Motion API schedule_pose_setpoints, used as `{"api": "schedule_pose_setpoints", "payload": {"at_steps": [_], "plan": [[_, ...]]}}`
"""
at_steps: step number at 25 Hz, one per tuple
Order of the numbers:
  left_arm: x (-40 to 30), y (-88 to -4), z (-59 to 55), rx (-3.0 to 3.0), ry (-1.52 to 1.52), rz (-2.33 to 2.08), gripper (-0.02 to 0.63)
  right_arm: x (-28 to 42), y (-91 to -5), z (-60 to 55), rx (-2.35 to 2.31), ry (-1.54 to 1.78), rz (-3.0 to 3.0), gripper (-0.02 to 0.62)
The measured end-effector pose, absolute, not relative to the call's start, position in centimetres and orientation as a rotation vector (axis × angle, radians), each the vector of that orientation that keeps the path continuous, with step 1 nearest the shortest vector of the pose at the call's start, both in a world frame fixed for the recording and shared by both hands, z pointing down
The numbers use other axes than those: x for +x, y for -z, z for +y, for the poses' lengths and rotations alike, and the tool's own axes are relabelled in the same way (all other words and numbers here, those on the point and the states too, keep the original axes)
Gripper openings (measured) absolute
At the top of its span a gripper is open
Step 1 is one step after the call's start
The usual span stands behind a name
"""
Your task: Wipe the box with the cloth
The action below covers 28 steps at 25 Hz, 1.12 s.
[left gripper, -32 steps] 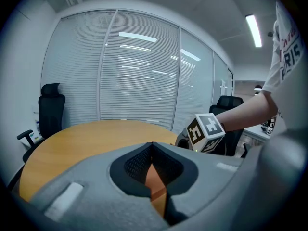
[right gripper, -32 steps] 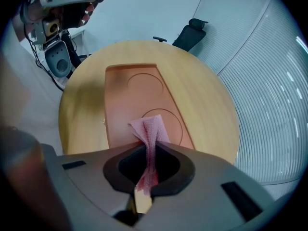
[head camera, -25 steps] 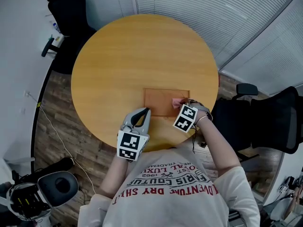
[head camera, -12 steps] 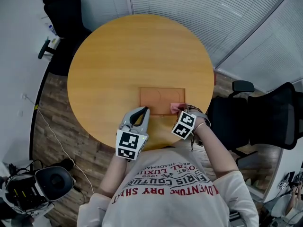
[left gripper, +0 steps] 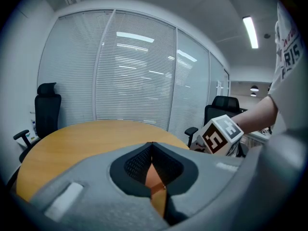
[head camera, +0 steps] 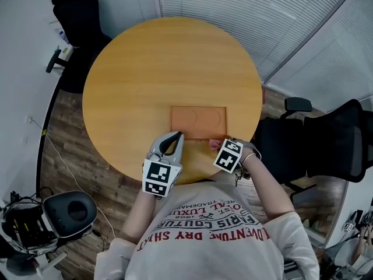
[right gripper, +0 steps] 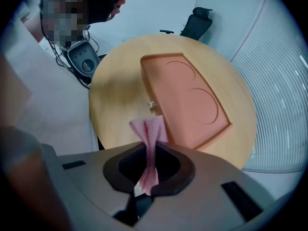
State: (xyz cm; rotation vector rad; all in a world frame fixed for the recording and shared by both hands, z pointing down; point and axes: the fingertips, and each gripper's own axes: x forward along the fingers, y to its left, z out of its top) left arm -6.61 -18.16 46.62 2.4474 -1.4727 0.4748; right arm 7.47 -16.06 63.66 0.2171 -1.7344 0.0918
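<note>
A flat orange box [head camera: 198,121] with two round recesses lies on the round wooden table [head camera: 145,69], near its front edge. My left gripper [head camera: 175,137] is shut at the box's near left corner, and a thin orange sliver of the box [left gripper: 155,177] shows between its jaws. My right gripper [head camera: 220,143] is shut on a pink cloth [head camera: 216,143], just off the near right edge of the box. In the right gripper view, the cloth [right gripper: 150,131] fans out beyond the jaws, beside the box [right gripper: 187,100].
Black office chairs stand to the right [head camera: 326,139] and at the far left [head camera: 76,10] of the table. A wheeled device [head camera: 64,214] sits on the wood floor at the lower left. Blinds cover the far windows.
My right gripper has drawn the pink cloth toward me, from the box's right part to just off its near edge. The left gripper has stayed at the box's corner.
</note>
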Motion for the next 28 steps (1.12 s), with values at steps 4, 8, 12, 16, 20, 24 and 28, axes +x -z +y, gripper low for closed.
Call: {"api": "schedule_pose_setpoints", "payload": {"at_steps": [4,8,12,16,20,24,28], "plan": [[-6.2,-46.6,-17.3,2.434,-0.482,-1.49,0.009,7.6,-62.4,-15.1,0.234,-0.053,-1.772,0.031],[-6.8,-46.2,-17.0,2.433,-0.47,-1.509,0.009,5.9,-59.1,-16.8,0.368,-0.059,-1.879,0.031],[-6.3,-44.9,-16.6,2.434,-0.458,-1.549,0.009,5.6,-54.1,-19.1,0.571,-0.105,-2.057,0.031],[-7.4,-43.5,-16.9,2.438,-0.424,-1.595,0.009,4.1,-49.0,-21.6,0.79,-0.155,-2.296,0.031],[-7.5,-41.2,-16.7,2.465,-0.382,-1.638,0.009,4.3,-44.5,-22.2,0.953,-0.119,-2.458,0.031],[-8.7,-39.3,-17.6,2.507,-0.324,-1.662,0.009,3.8,-41.6,-22.9,1.136,-0.073,-2.573,0.031],[-9.3,-38.1,-18.0,2.518,-0.269,-1.68,0.009,4.1,-39.3,-22.4,1.275,-0.083,-2.675,0.031]]}}
